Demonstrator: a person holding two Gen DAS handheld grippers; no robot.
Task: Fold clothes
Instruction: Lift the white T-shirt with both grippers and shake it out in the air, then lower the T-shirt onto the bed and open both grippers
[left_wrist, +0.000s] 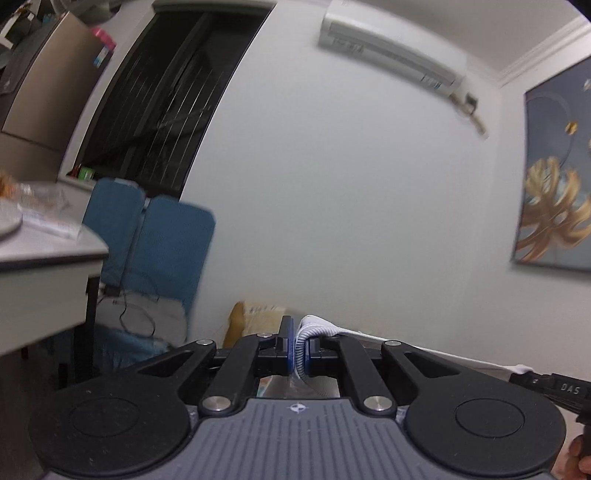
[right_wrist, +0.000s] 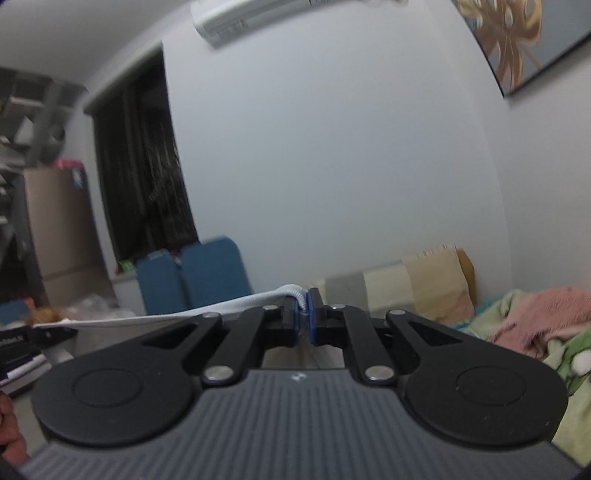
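1. My left gripper (left_wrist: 298, 350) pinches one end of the white garment's ribbed edge (left_wrist: 314, 326); my right gripper (right_wrist: 303, 317) pinches the other.
2. Edge taut, aloft between them.
3. Advice: keep level, equal tension, lower evenly onto the bed (right_wrist: 535, 325).

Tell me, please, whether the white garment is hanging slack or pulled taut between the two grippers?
Taut: the white garment runs in a nearly straight band from the right gripper to the left gripper, both shut on its edge.

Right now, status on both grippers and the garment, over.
Left gripper shut on white garment. Right gripper shut on its other end. Ribbed edge stretched taut between them, held up. Nothing in the way.
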